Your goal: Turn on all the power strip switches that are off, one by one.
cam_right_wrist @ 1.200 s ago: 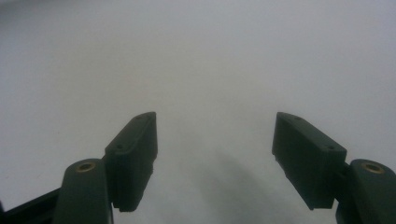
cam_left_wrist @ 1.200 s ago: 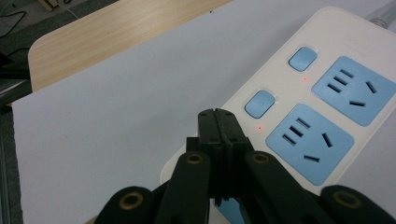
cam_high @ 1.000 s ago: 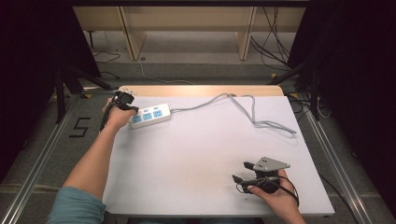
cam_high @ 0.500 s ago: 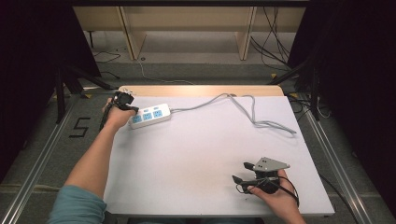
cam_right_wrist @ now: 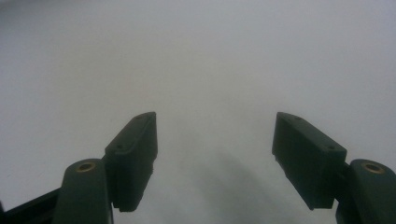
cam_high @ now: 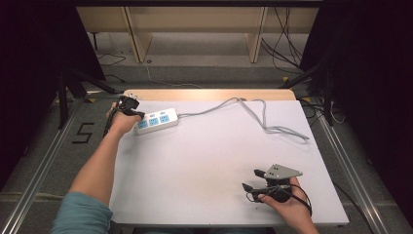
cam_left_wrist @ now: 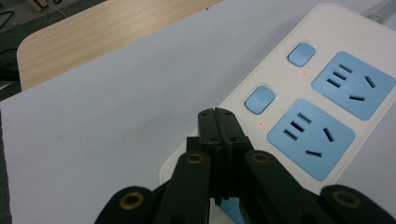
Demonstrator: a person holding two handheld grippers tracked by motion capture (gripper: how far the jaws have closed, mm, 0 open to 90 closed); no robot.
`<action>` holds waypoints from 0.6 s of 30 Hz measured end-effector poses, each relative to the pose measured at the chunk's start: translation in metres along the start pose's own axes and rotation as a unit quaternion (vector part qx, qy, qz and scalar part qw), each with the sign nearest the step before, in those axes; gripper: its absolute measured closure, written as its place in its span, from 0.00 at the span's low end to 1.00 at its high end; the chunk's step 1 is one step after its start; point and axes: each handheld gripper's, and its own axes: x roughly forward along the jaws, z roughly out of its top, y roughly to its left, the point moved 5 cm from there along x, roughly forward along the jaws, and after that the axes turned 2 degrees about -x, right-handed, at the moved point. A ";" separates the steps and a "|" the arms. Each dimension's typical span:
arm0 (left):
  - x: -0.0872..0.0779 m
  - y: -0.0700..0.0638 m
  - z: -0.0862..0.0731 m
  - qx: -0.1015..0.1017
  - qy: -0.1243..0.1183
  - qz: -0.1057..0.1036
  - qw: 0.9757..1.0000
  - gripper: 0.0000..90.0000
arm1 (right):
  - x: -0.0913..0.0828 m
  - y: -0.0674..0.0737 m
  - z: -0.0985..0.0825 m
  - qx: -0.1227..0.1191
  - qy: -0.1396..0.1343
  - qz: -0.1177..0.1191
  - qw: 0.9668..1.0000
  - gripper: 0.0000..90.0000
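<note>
Jaws pressed together with nothing between them, the left gripper [cam_left_wrist: 218, 122] sits over the near end of the white power strip [cam_left_wrist: 322, 107]; its own view shows the tips just short of a blue button [cam_left_wrist: 259, 99], with a small red light lit beside each button. From the high view the power strip [cam_high: 155, 121] lies at the desk's [cam_high: 195, 165] far left corner, its grey cable [cam_high: 253, 109] looping right. Wide bare desk separates it from the right gripper [cam_high: 252, 180], near the front edge, whose jaws stand spread over blank surface.
</note>
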 end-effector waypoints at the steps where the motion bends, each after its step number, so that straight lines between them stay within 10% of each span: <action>1: 0.000 0.000 0.000 0.000 0.000 0.000 1.000 1.00 | 0.000 0.000 0.000 0.000 0.000 0.000 1.000 0.36; 18: 0.002 -0.002 0.000 0.008 -0.001 -0.003 1.000 1.00 | 0.000 0.000 0.000 0.000 0.000 0.000 1.000 0.36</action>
